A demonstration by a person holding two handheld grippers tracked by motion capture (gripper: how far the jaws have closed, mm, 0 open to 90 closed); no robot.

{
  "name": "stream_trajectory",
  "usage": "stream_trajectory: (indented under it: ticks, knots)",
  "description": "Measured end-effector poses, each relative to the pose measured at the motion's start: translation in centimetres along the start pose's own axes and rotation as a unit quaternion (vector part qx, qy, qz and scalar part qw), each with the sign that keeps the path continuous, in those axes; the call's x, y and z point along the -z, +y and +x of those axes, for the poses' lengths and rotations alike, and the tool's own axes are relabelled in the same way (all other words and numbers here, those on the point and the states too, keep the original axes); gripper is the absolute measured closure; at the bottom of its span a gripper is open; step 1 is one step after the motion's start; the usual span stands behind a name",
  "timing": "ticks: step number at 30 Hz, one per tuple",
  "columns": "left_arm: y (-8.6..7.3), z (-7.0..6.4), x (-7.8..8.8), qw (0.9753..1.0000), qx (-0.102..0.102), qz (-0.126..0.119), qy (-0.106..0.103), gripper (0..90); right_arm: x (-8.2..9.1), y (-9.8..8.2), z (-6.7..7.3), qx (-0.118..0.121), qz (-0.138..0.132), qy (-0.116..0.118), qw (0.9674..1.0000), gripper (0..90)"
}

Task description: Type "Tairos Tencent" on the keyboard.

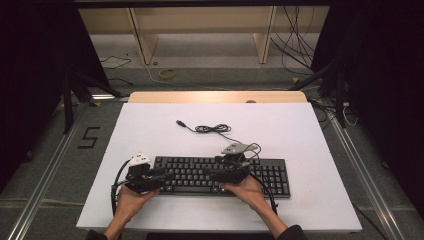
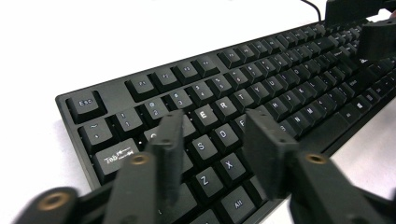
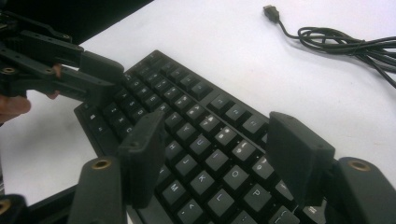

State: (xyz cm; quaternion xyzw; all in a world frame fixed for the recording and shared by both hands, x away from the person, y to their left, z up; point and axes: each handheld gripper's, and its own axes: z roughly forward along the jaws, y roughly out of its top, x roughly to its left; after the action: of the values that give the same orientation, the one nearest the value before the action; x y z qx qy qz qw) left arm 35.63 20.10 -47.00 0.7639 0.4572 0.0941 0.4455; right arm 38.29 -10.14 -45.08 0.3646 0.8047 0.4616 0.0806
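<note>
Two hand-held tools are seen over a black full-size plastic keyboard (image 1: 220, 175), which lies flat on the near half of a white rectangular surface (image 1: 150, 125). The left tool (image 2: 217, 147) is held with its jaws parted above the keyboard's left letter keys, around S and D. The right tool (image 3: 219, 156) is likewise spread open above the middle letter keys. The keyboard's black cable (image 1: 212, 128) is coiled loosely behind it, its USB plug (image 3: 271, 12) lying free on the surface.

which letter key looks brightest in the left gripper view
The E key on the keyboard. Its letter shows bold white, while the neighbouring R, S and D keys look dimmer.
</note>
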Motion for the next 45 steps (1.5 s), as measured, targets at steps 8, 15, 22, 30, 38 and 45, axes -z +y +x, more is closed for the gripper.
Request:
stream_trajectory:
  ticks: [8, 15, 22, 30, 38, 45]
  knots:
    - [0.0, -0.4, 0.3, 0.9995, -0.003, -0.029, -0.015, 42.3, -0.4, 0.0, -0.1, 0.001, 0.007, 0.000, 1.0000, 49.6]
    - [0.0, -0.6, 0.5, 0.9987, -0.006, -0.043, -0.026, 35.1, -1.3, -0.3, 0.0, 0.006, 0.021, 0.001, 0.9998, 62.3]
    - [0.1, -0.7, 0.7, 0.9982, -0.004, -0.053, -0.028, 28.8, -1.7, -0.4, -0.1, 0.007, 0.032, 0.001, 0.9995, 72.5]
    - [0.1, -0.8, 0.7, 0.9979, -0.004, -0.058, -0.029, 26.6, -2.3, -0.6, -0.2, 0.008, 0.043, -0.002, 0.9991, 81.6]
    - [0.1, -0.8, 0.9, 0.9971, -0.007, -0.068, -0.032, 26.2, -2.5, -0.6, -0.3, 0.006, 0.045, -0.006, 0.9990, 87.6]
    - [0.1, -0.9, 1.0, 0.9969, -0.008, -0.072, -0.032, 26.3, -2.6, -0.6, -0.4, 0.004, 0.048, -0.010, 0.9988, 89.3]
